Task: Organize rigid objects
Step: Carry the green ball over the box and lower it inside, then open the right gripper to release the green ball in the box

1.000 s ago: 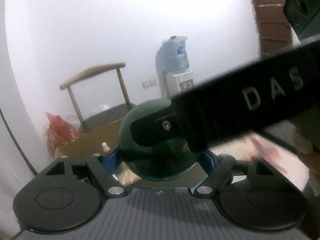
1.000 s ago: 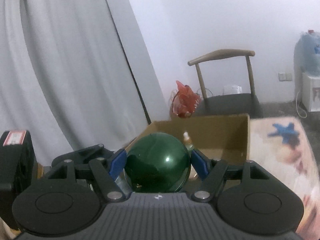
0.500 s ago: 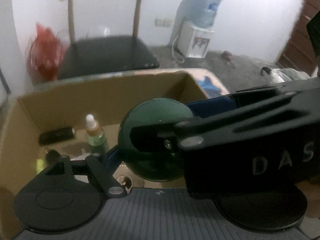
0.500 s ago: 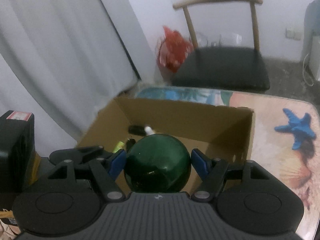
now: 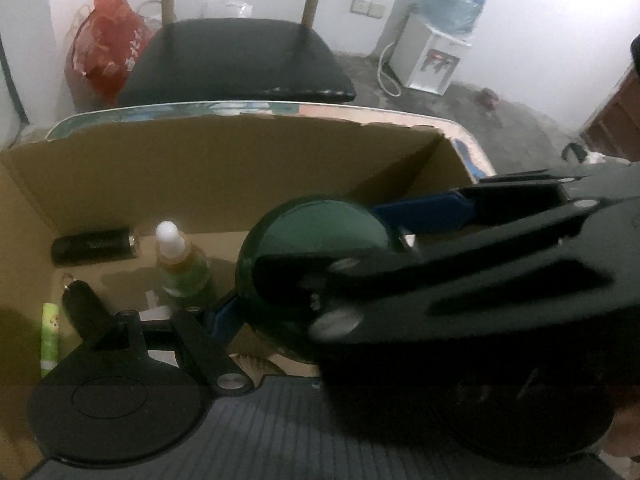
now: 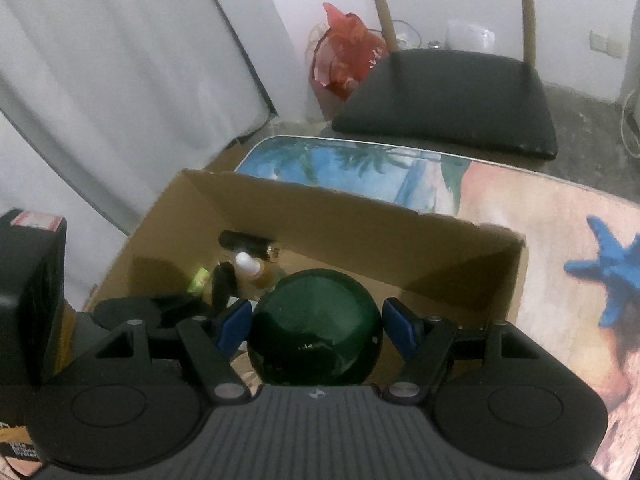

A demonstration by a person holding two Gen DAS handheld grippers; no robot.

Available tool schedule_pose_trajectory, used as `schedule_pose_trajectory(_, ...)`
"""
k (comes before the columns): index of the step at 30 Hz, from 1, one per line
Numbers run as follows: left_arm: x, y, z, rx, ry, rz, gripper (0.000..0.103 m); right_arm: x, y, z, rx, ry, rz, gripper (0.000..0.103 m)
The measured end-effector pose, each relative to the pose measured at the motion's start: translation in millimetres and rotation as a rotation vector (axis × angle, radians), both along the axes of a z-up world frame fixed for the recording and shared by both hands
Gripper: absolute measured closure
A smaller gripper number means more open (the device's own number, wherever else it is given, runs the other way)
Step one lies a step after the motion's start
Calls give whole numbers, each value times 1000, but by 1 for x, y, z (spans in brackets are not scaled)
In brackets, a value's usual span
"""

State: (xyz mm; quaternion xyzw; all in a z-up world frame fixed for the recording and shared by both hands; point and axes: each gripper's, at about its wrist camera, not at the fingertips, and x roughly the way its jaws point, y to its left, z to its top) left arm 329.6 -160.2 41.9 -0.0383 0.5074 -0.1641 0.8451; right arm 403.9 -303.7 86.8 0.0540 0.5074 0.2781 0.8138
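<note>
In the left wrist view, hanging over the cardboard box [image 5: 240, 152]: green ball [image 5: 316, 232], round with no long axis, pinned between both grippers; left gripper [image 5: 304, 300] fingers pressing it, right one largely hiding it. In the right wrist view, sitting centred, right gripper [image 6: 316, 322] fingers narrowly flanking it, contact unclear; box floor lying directly below.

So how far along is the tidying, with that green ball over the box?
Several small things already lie in the cardboard box: a dropper bottle, a black stick and a green tube. The green ball sits between the right gripper fingers above the box, not yet dropped in.
</note>
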Motion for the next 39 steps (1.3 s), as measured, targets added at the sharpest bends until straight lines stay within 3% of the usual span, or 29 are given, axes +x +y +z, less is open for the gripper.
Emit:
schedule_pose_trajectory(13,12,7,-14,-15,125,57,24,10,9,-16,-20,31,25,30)
schedule_pose_trajectory(18,7,5,-5,13,71,58,23,12,6,-14,-9,32,20,31)
schedule_pose_trajectory(26,4,1,-4,29,64,59,25,6,4,-12,-10,27,24,35)
schedule_pose_trajectory(32,-9,10,12,-16,39,72,24,5,4,-11,-7,33,13,36)
schedule_pose_trajectory(34,-17,13,20,-8,13,80,21,3,4,-12,-4,37,3,36)
schedule_pose_trajectory(39,-49,35,42,-70,-59,97,19,1,7,-14,-9,56,-30,36)
